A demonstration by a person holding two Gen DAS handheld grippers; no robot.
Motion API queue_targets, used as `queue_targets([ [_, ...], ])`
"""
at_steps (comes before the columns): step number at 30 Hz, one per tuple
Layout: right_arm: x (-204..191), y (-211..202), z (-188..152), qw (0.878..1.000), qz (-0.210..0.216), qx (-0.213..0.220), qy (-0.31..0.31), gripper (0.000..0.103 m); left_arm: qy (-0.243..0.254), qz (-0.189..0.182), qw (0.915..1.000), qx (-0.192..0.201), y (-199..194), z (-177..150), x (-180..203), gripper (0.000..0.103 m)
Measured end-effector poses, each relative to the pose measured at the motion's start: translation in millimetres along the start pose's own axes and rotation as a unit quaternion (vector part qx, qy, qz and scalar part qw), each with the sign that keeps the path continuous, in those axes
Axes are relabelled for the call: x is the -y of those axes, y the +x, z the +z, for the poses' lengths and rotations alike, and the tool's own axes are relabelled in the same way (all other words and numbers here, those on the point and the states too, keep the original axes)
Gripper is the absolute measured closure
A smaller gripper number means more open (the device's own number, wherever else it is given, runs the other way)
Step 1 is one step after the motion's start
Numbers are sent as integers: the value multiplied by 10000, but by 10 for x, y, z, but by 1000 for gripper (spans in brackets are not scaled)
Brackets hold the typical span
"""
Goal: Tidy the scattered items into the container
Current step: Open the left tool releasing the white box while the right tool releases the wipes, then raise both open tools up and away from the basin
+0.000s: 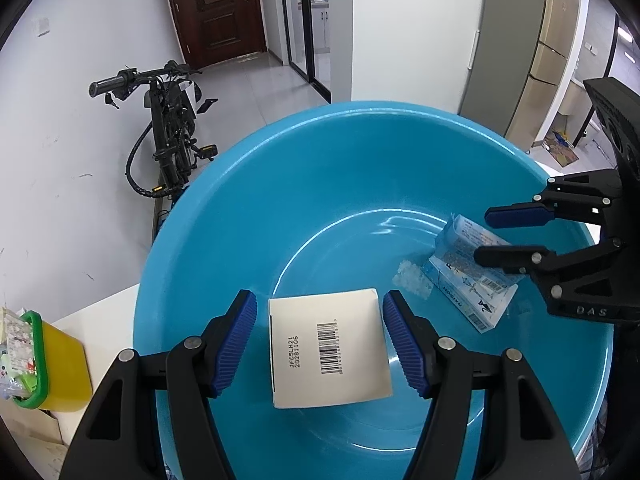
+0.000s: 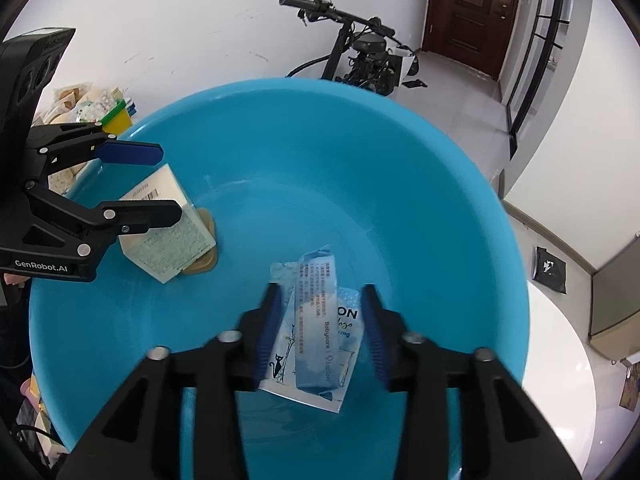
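Observation:
A big blue basin (image 1: 240, 152) (image 2: 360, 140) fills both views. A white barcoded box (image 1: 328, 348) (image 2: 168, 224) stands tilted on the basin floor, on tan flat pieces (image 2: 208, 220). My left gripper (image 1: 319, 300) (image 2: 170, 182) is open around the box, with a strip of basin showing beside the left pad. Light-blue wipe packets (image 1: 468, 280) (image 2: 316, 344) lie on the basin floor beside a small clear crinkled packet (image 1: 412, 278). My right gripper (image 2: 322, 292) (image 1: 483, 235) hangs open over the packets, its pads clear of them on both sides.
The basin sits on a white table (image 1: 108, 312) (image 2: 560, 360). A yellow bin with a green rim (image 1: 60, 364) (image 2: 118, 116), stuffed with packets, stands beside the basin. An electric bike (image 1: 172, 128) (image 2: 360, 52) leans by the wall beyond the table.

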State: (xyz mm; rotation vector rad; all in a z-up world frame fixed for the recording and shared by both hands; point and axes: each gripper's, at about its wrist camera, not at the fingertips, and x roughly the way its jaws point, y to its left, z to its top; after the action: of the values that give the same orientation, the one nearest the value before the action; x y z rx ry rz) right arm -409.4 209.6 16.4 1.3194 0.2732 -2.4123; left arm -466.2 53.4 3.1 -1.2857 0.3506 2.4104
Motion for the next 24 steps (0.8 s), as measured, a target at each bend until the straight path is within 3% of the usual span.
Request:
queue_targets([
  [4,-2,-93,42,9994,-186,272,133,49,-148,-8,9997,173,-82,15,-20,35],
  [8,5,-182,94,9964,-530,537,392,46,-389,62,9980,497,-204,42,-48,27],
  [12,-37,-360,139,9894,-928,968,558,32,-580,188,9937,944,-384,54,-36,21],
  [16,-148,-651,171,9759,-1187,1734,590,17,-770,521,9823,1626,-643,27,3,18],
  [20,-250,-959,153,9542,-1484,2487,750,2,-682,722,9693,2249,-924,-15,90,18],
  [24,-391,-1195,122,9282,-2009,3036,776,1,-560,995,9512,2867,-1170,-101,212,13],
])
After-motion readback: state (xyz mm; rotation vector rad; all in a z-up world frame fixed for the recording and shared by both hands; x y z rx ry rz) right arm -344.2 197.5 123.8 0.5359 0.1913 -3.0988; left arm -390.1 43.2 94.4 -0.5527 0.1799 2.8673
